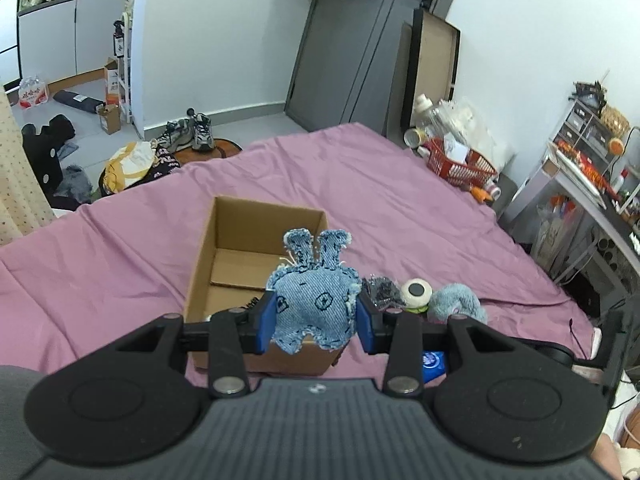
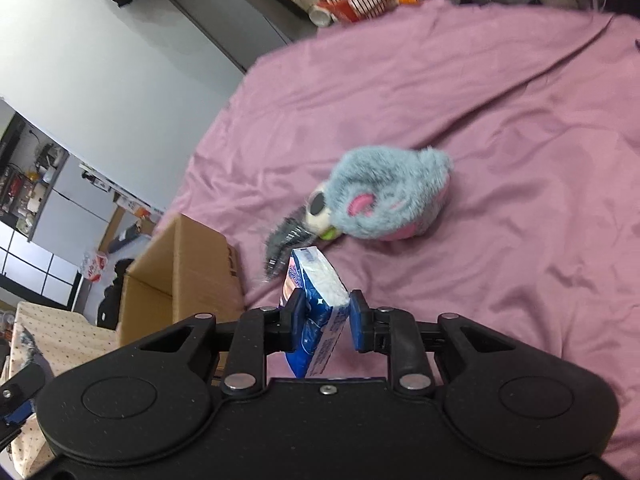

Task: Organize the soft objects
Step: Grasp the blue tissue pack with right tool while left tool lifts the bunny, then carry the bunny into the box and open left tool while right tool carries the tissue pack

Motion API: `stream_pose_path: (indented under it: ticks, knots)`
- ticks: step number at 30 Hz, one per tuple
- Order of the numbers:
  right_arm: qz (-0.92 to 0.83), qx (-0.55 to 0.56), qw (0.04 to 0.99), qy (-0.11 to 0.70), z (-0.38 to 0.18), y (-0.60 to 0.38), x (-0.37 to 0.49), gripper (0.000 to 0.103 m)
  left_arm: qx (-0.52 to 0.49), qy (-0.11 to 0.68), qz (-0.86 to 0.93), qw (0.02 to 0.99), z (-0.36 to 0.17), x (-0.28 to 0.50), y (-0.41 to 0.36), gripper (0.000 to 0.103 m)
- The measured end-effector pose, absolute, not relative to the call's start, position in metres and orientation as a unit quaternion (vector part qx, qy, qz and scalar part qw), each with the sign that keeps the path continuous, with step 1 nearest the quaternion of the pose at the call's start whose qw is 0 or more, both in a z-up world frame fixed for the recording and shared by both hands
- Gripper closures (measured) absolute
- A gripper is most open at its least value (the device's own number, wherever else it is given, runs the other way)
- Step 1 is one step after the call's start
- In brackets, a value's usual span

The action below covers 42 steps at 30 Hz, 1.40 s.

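Both grippers hold something above a pink bedspread [image 1: 400, 200]. Clamped between the blue pads of the left gripper [image 1: 316, 316] is a denim rabbit toy [image 1: 314, 300], upright with its two ears pointing toward twelve o'clock. Behind it, from about eleven o'clock, sits an open cardboard box [image 1: 224, 264] on the bedspread, its near right corner hidden by the toy. At two o'clock from the toy lies a fluffy grey-blue plush [image 1: 456, 302] with a round white eye. Over on the other side, the right gripper [image 2: 325, 316] pinches a blue tissue pack [image 2: 316, 300], tilted, its far end pointing toward eleven o'clock. The plush lies at one o'clock beyond it, the box at nine o'clock.
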State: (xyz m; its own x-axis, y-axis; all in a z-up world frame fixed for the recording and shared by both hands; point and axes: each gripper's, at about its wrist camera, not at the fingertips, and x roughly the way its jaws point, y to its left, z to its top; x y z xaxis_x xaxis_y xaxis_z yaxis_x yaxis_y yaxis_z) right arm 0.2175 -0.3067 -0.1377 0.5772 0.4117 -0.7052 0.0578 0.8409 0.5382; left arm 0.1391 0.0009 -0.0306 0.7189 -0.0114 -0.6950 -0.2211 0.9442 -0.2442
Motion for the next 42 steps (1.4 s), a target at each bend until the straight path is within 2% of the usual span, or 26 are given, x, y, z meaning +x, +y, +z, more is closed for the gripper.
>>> stream_pose_path:
  ticks: [10,22,32,42]
  knots:
    - [0.111,0.263,0.870,0.401,-0.088,-0.297,0.190,0.080,-0.174,0.355,0.054,0.917,-0.023,0.122,0.016,0.063]
    - [0.134,0.245,0.882,0.379,-0.057,-0.273,0.181,0.080,-0.189,0.355,0.050,0.914,-0.028,0.119,0.029,0.063]
    - [0.153,0.230,0.882,0.381,-0.048,-0.236,0.183,0.080,-0.233,0.358,0.047,0.903,-0.042,0.132,0.070,0.063]
    - [0.179,0.213,0.873,0.401,-0.058,-0.188,0.208,0.080,-0.269,0.393,0.056,0.878,-0.080,0.164,0.106,0.063]
